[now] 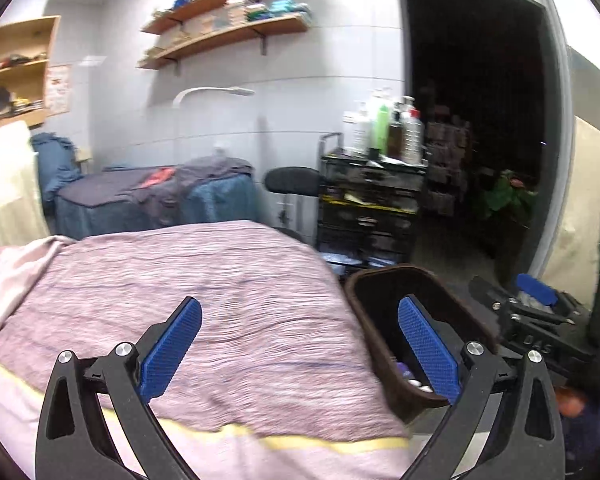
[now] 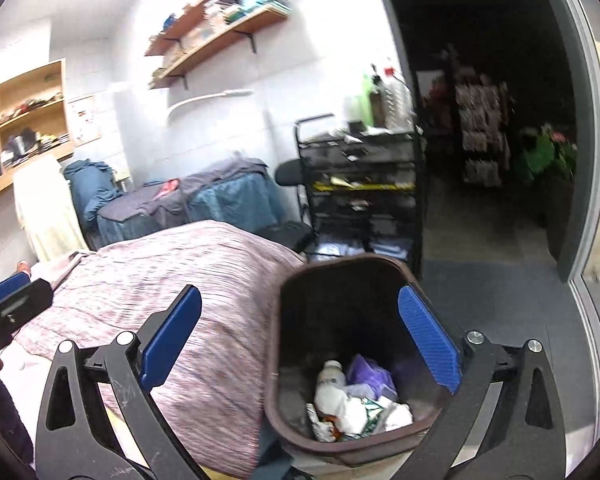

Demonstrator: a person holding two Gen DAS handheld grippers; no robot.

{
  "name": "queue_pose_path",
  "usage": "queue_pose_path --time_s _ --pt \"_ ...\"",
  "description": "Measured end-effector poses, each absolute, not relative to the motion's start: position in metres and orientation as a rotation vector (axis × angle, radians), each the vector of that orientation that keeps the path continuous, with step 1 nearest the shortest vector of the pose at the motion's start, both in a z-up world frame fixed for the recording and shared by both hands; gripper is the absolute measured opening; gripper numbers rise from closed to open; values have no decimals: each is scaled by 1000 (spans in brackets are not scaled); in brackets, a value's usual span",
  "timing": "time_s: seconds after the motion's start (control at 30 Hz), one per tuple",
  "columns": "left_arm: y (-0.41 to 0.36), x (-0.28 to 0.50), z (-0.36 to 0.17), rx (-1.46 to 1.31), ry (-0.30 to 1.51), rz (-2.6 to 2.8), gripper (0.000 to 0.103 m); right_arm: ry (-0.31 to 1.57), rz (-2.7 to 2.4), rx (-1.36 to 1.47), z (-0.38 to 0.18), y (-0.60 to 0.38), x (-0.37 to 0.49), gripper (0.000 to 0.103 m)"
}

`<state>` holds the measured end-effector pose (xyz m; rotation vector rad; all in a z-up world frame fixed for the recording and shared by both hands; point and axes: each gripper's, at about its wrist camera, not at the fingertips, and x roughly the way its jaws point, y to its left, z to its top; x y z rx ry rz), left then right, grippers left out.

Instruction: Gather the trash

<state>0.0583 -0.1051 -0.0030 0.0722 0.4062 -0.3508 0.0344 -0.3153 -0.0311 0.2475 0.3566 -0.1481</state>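
Note:
A dark brown trash bin (image 2: 284, 320) stands beside the bed; it also shows in the left wrist view (image 1: 364, 320). Inside it lie a white bottle (image 2: 330, 386), a purple wrapper (image 2: 370, 372) and crumpled white trash (image 2: 376, 412). My right gripper (image 2: 300, 344) is open and empty, hovering over the bin's left rim. My left gripper (image 1: 300, 348) is open and empty above the bed's pink cover (image 1: 204, 288), left of the bin. The right gripper also shows at the right edge of the left wrist view (image 1: 536, 304).
A black mesh cart (image 2: 364, 188) with bottles on top stands behind the bin, next to a dark doorway (image 2: 492, 120). A black stool (image 1: 296, 182) and a second bed with blue-grey covers (image 1: 152, 200) stand by the back wall. Wooden shelves (image 1: 228, 28) hang above.

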Motion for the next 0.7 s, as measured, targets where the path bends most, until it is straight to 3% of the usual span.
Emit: queue_pose_path --time_s 0.7 --pt "-16 21 -11 -27 358 -107 97 265 -35 116 -18 -204 -12 97"
